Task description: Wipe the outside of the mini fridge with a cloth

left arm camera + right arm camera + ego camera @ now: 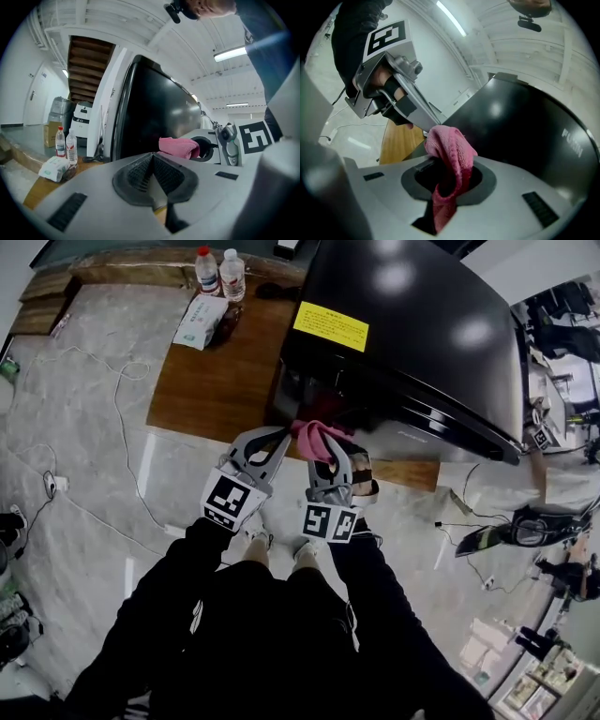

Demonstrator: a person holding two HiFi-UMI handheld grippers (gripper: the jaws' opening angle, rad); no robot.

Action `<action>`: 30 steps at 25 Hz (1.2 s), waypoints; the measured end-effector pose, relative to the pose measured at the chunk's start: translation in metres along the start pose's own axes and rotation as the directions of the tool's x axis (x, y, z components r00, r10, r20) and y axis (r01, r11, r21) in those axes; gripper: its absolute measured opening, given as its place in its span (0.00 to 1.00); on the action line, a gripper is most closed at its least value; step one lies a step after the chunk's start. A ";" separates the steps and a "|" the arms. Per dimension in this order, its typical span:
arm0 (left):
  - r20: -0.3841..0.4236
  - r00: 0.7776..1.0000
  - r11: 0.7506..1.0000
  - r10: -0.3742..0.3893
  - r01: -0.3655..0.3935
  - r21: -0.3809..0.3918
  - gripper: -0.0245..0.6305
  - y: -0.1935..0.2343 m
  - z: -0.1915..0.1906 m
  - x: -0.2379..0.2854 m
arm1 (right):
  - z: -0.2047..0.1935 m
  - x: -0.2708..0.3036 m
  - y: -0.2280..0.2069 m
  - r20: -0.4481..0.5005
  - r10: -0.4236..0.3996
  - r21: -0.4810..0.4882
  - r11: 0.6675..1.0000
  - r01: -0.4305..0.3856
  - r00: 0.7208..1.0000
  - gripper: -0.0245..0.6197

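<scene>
**Right tool carries the cloth at the fridge's near face; left tool idle**

We find the black glossy mini fridge (422, 334) standing upright on a low wooden platform (216, 381). We judge its long axis vertical, from the tall dark panel in the left gripper view (159, 112). A broad glossy side is turned toward both tools, and a yellow label (330, 326) sits on the top panel.

The right tool (330, 444) is clamped on a crumpled pink cloth (312, 435). Its own view shows the fabric pinched between the jaws (450, 164), bunched above them and trailing below.

The left tool (267, 448) has its jaws closed together with nothing between them (152, 157).

The fridge lies straight ahead of both tools and slightly to the right. The right tool is the nearer, and its cloth sits at the lower part of the facing side. We cannot confirm contact between cloth and panel.

In our judgement the coming stroke needs only a short push forward to seat the cloth, then travel across that side.
</scene>
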State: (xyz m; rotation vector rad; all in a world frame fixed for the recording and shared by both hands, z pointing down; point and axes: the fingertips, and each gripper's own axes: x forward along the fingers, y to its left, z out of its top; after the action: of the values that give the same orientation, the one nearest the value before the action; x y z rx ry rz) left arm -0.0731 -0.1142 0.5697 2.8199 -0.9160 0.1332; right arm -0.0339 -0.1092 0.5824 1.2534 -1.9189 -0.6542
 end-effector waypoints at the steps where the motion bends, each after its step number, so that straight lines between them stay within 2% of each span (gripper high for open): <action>1: -0.020 1.000 1.000 -0.003 0.002 -0.010 0.05 0.001 -0.013 0.004 | -0.008 0.004 0.010 -0.015 0.018 0.003 1.000 -0.018 1.000 0.15; 10: -0.174 0.983 0.997 0.064 -0.069 -0.028 0.05 0.018 -0.104 0.015 | -0.076 0.042 0.094 -0.133 0.168 0.044 0.986 -0.163 0.977 0.15; 14: -0.217 0.974 0.997 0.061 -0.069 -0.033 0.05 0.018 -0.127 0.012 | -0.104 0.052 0.127 -0.183 0.216 0.083 0.975 -0.204 0.959 0.15; 18: -0.229 0.971 0.994 0.071 -0.089 -0.070 0.05 0.023 -0.136 0.007 | -0.132 0.064 0.155 -0.253 0.279 0.133 0.959 -0.252 0.927 0.15; 21: -0.217 0.973 0.988 0.077 -0.104 -0.116 0.05 0.027 -0.132 0.005 | -0.150 0.070 0.170 -0.307 0.325 0.195 0.941 -0.275 0.895 0.15; 23: -0.201 0.977 0.987 0.074 -0.100 -0.125 0.05 0.028 -0.121 0.000 | -0.148 0.067 0.173 -0.312 0.353 0.228 0.929 -0.291 0.882 0.15; 26: -0.166 0.983 0.990 0.075 -0.093 -0.104 0.05 0.029 -0.093 -0.011 | -0.123 0.057 0.159 -0.253 0.379 0.284 0.908 -0.306 0.890 0.16; 30: -0.116 0.989 0.993 0.086 -0.095 -0.072 0.05 0.021 -0.044 -0.030 | -0.071 0.024 0.114 -0.142 0.357 0.333 0.896 -0.295 0.923 0.15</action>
State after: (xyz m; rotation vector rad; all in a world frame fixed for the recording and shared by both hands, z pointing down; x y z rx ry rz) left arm -0.1115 -0.1053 0.6117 2.6704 -1.0013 0.2607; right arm -0.0445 -0.0883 0.7164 1.0877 -2.0452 -0.0504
